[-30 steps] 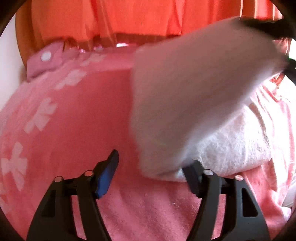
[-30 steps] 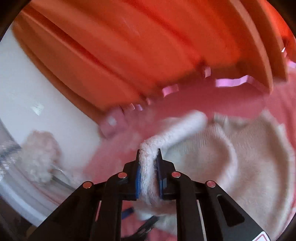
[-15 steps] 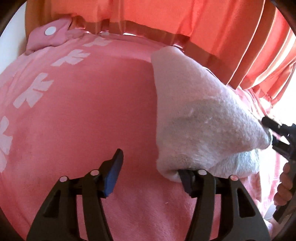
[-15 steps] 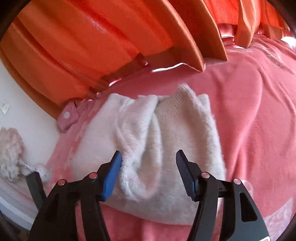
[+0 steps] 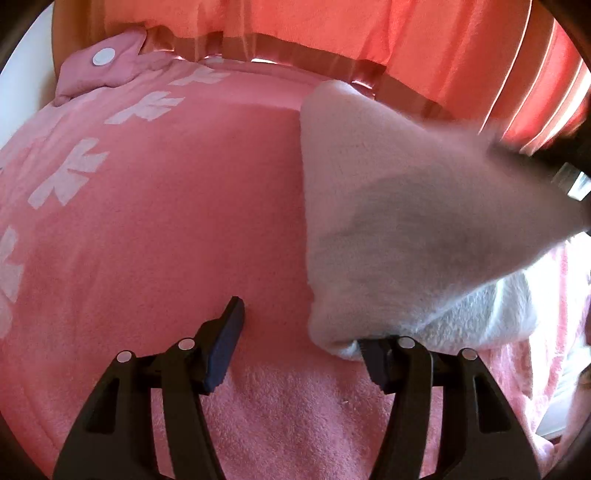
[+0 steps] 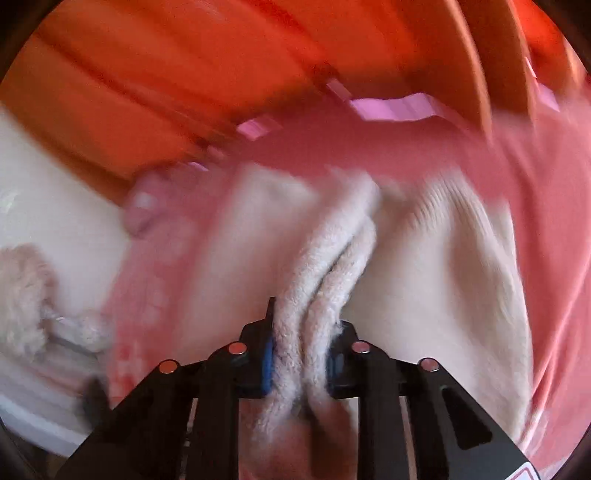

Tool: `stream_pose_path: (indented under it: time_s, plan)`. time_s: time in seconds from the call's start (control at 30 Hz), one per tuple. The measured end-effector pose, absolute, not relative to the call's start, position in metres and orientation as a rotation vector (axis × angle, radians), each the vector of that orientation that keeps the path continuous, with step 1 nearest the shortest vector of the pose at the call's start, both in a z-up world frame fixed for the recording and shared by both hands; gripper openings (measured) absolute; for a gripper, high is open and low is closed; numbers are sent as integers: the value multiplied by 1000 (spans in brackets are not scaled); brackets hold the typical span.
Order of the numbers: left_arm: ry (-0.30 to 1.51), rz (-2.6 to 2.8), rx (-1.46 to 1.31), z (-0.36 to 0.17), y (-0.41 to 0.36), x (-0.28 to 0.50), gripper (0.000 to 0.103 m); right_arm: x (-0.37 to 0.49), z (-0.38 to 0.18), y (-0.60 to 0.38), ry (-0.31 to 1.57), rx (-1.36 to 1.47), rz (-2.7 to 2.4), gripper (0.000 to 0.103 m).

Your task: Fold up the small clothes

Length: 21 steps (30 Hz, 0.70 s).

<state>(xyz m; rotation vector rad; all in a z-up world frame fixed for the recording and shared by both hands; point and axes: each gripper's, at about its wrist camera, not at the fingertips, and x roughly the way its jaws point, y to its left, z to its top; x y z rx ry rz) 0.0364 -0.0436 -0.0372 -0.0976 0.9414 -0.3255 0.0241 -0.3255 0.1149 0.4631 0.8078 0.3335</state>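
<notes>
While the left hand-held gripper (image 5: pixel 301 345) gapes empty, the right hand-held gripper (image 6: pixel 301 356), just closing, pinches one white sweater (image 6: pixel 424 266).

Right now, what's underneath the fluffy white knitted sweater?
Under the fluffy white knitted sweater lies the pink fleece blanket with white flower prints, spreading out around it. The patch directly beneath the sweater is covered, so anything lying there cannot be seen.

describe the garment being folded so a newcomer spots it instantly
Start at the pink blanket spread below the orange curtain. On its right side lies a fluffy white sweater, one fold pinched in the right tool. It is the only white, plain item on the blanket.
</notes>
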Motion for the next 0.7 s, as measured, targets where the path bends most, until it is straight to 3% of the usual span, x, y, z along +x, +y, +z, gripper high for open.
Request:
stream_pose_path:
  time_s: [0.07,0.13,0.3,0.4,0.6,0.7]
  plan:
    - [939,-347,-112,-35,-44,36,57,-12,156,-326,646,426,358,17]
    - [924,-375,-109,-31,-49,33,58,-36,161,-335,578,388,300,17]
    - [945,-377,-69,-40,-61,34,58,-24,25,-407,929,481,-13,17]
    - [923,-367,-22,-38,-65,27,58,-38,13,-426,875,650,69,19]
    - [866,-466,-28,1,-57,1,56,-38,23,-422,886,651,97,32]
    - [807,-522,-80,30,-52,-9,59,-50,25,-433,884,688,134,44]
